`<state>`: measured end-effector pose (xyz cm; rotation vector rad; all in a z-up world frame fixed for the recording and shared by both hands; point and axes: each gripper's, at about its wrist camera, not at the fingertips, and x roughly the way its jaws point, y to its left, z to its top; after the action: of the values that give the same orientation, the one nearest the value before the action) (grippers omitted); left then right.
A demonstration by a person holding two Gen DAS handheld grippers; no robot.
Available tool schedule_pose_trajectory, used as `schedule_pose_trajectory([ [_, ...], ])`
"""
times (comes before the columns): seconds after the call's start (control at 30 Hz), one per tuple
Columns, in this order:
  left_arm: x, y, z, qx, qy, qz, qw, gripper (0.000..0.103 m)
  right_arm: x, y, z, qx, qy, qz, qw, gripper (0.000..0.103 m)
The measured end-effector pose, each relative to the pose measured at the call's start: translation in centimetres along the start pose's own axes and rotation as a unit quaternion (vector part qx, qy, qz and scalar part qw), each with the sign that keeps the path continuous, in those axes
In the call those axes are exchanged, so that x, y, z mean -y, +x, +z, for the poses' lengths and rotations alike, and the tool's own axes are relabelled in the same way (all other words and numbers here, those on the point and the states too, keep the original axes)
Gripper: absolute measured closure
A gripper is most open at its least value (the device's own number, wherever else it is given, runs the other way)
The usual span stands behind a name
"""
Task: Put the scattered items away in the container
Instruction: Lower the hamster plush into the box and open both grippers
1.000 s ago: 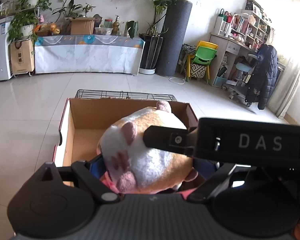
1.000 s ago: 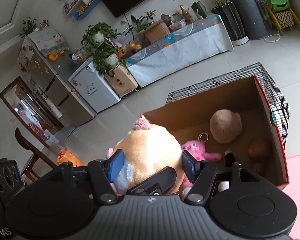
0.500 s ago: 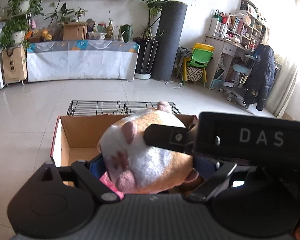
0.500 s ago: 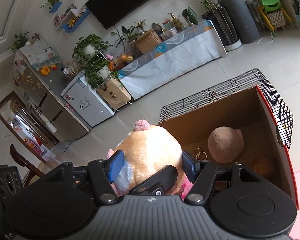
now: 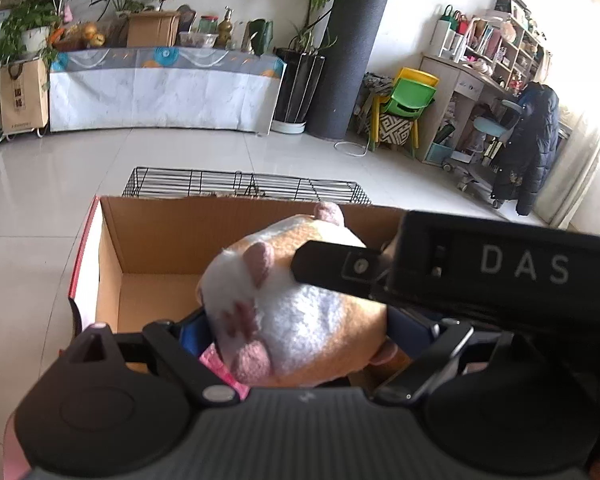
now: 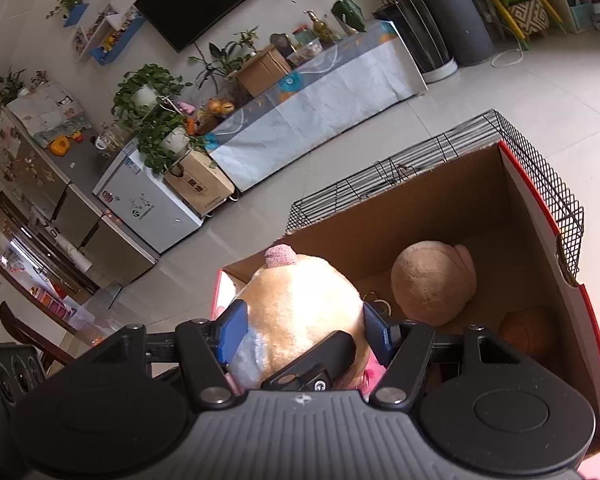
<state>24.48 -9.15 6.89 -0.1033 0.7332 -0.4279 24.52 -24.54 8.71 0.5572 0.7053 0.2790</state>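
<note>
Both tongs held one soft toy between them: the left tongs [image 5: 296, 328] squeezed the plush hamster [image 5: 300, 312] from its sides, and the right tongs [image 6: 300, 330] pinched the same toy with their blue pads [image 6: 233, 330] pressed into its fur. The toy hung over the near edge of the cardboard box [image 5: 160, 232], above the open top and not yet inside. To do this step well, I think both hands should move as one, bring the toy over the bare floor of the box, go down low, and let go together so it does not roll out. A round tan toy [image 6: 434, 284] already lay in the box, so the free side looked like the better spot. Something pink [image 5: 220, 372] peeked out under the hamster, but I could not tell what it was. A brown thing [image 6: 526, 330] in the box corner was too dark to name. A wire cage [image 5: 244, 186] stood just behind the box, mostly hidden by it.
</note>
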Motion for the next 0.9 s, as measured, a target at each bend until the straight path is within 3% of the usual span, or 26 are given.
schedule_pose_trajectory([
  [0.37, -1.8, 2.4, -0.8, -0.025, -0.037, 0.017, 0.9989, 0.006, 0.2, 1.7, -0.6, -0.001, -0.008, -0.037, 0.999, 0.036],
  [0.9, -3.1, 1.3, -0.2, -0.031, -0.053, 0.047, 0.997, 0.0, -0.4, 0.7, -0.3, -0.001, -0.024, -0.046, 0.999, 0.035],
])
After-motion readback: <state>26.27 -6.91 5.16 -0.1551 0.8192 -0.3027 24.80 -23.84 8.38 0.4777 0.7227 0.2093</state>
